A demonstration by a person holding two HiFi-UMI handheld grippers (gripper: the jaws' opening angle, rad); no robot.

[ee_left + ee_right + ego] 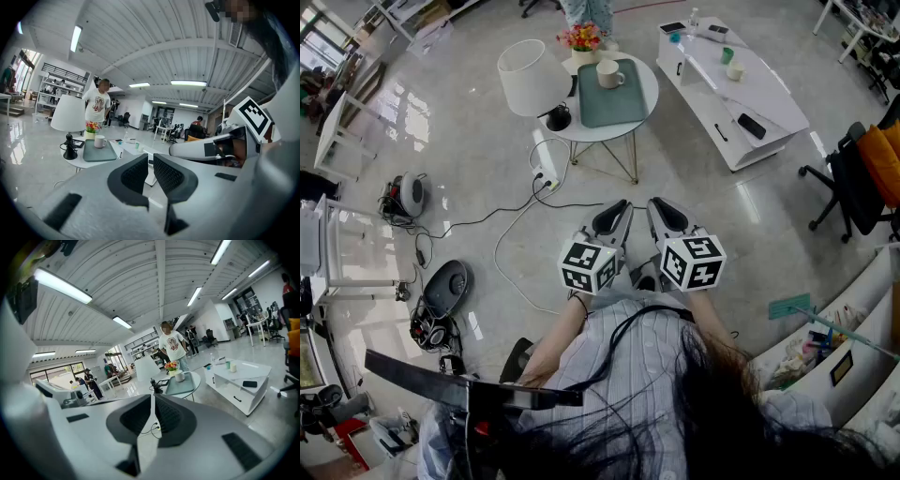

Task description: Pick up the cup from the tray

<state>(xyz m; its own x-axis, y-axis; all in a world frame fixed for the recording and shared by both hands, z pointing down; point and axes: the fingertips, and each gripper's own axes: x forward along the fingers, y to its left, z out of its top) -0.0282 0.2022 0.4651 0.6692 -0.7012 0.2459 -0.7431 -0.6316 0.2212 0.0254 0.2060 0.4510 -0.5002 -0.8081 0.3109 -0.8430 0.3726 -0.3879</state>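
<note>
Cup (609, 74) stands upright on the far left corner of the tray (617, 105), just beside the flowers (581, 37). The tray lies on the round desk (648, 86), with the lamp (528, 77) on the desk's left side. Both your grippers sit close to your body, well apart from the desk, with open floor between. Left gripper (614, 210): jaws together, nothing between them. Right gripper (666, 208): the same, jaws together and empty. Bearing is the point here. From the head view the cup lies almost straight ahead of the left gripper and ahead-left of the right one, so the left looks slightly nearer. The left gripper view puts the cup left of the jaw line and the right gripper view puts it right of the jaw line, so neither gripper points at it yet. The cup's handle appears to stick out toward your right. Judgement: the task is barely begun. You'd need to close the distance and part the jaws before reaching over the tray's near edge.
</note>
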